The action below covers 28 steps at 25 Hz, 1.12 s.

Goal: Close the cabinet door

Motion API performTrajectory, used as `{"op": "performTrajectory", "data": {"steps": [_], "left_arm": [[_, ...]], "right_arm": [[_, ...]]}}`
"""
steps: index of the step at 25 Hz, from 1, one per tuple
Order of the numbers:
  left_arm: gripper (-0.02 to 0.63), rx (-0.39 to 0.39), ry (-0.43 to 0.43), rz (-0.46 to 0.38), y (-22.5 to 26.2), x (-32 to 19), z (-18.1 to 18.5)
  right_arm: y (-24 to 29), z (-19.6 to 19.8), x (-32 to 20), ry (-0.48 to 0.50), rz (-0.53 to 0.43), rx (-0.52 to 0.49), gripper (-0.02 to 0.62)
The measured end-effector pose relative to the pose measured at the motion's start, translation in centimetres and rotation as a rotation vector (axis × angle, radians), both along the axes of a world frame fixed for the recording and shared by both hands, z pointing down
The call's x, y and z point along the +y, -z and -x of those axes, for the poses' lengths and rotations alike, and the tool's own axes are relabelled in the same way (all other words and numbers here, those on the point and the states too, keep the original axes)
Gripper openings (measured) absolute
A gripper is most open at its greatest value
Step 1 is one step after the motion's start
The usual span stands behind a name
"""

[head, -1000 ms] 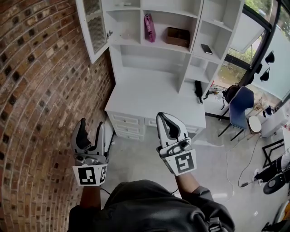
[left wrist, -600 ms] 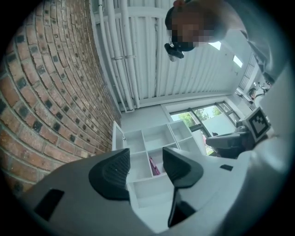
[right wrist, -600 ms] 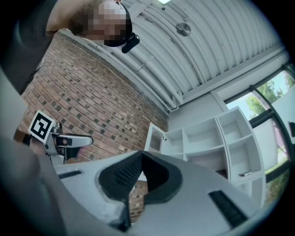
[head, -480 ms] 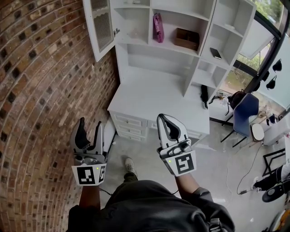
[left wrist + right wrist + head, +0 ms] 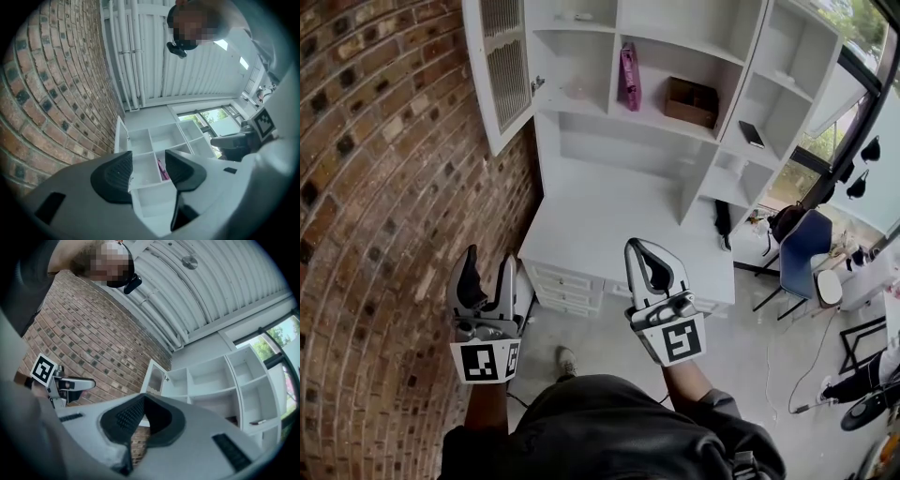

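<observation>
The upper-left cabinet door (image 5: 499, 66) is far off, so my left gripper (image 5: 488, 261) is spread, right gripper (image 5: 642, 248) pinched together, both empty.

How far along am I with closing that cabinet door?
Nothing looks done yet: the cabinet door stands swung open beside the brick wall. Nothing is in hand: the left gripper has its jaws apart and empty, and the right gripper has its jaws together. Both are held low, well short of the door. Left to do: reach the door and swing it shut.
</observation>
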<state>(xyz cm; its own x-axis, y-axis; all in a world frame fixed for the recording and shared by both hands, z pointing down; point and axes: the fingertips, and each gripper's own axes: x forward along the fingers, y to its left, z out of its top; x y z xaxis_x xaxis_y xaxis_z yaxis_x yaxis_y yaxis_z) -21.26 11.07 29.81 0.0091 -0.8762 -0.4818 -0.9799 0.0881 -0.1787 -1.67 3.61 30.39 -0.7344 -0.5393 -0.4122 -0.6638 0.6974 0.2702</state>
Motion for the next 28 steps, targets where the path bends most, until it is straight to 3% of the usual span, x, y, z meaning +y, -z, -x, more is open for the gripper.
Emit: {"op": "performTrajectory", "data": {"steps": [14, 28], "left_arm": [[0.216, 0.000, -0.039, 0.015, 0.9, -12.5, 9.2], [0.206, -0.019, -0.019, 0.008, 2.9, -21.8, 14.5]], "right_arm": [[2.4, 9.1, -12.3, -0.030, -0.032, -0.003, 0.000], [1.7, 12.6, -20.0, -0.012, -0.018, -0.033, 0.000]]}}
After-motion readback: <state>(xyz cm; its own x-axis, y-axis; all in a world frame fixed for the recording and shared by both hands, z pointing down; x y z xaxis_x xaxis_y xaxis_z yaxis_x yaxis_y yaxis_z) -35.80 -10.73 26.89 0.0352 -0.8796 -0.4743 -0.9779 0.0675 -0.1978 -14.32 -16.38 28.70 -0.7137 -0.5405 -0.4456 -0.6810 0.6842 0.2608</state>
